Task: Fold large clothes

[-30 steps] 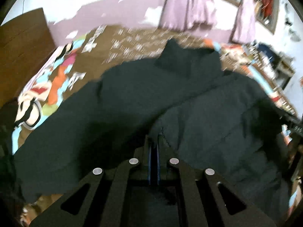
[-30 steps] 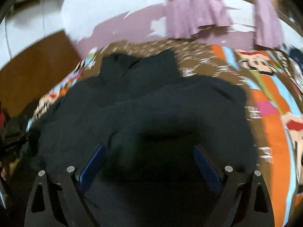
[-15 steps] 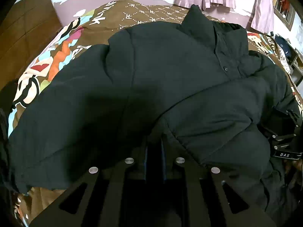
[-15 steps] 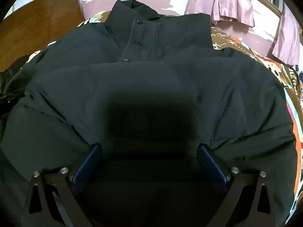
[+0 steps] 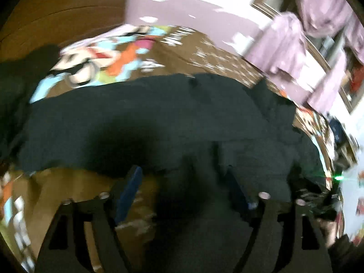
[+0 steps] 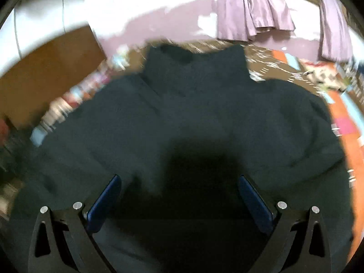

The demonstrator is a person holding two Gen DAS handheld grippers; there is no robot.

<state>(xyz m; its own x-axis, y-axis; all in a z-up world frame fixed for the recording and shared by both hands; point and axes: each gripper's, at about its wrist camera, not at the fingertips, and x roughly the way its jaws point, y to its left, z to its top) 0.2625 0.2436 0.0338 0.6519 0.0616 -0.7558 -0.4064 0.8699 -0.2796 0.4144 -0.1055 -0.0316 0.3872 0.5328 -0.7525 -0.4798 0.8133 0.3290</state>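
Jacket flat across patterned bedspread, collar away from camera

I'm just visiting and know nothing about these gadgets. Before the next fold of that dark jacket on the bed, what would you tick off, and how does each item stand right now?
1. Left gripper free of the jacket: ok, jaws are opening, nothing pinched between them.
2. Right gripper free: ok, jaws wide open above the jacket.
3. Jacket lying on the patterned bedspread: ok.
4. Collar at the far end, toward the wall: ok.
5. Sleeves already folded in: cannot tell, both views are blurred.
6. Next hem or edge to grasp visible: cannot tell, dark fabric and shadow hide it.
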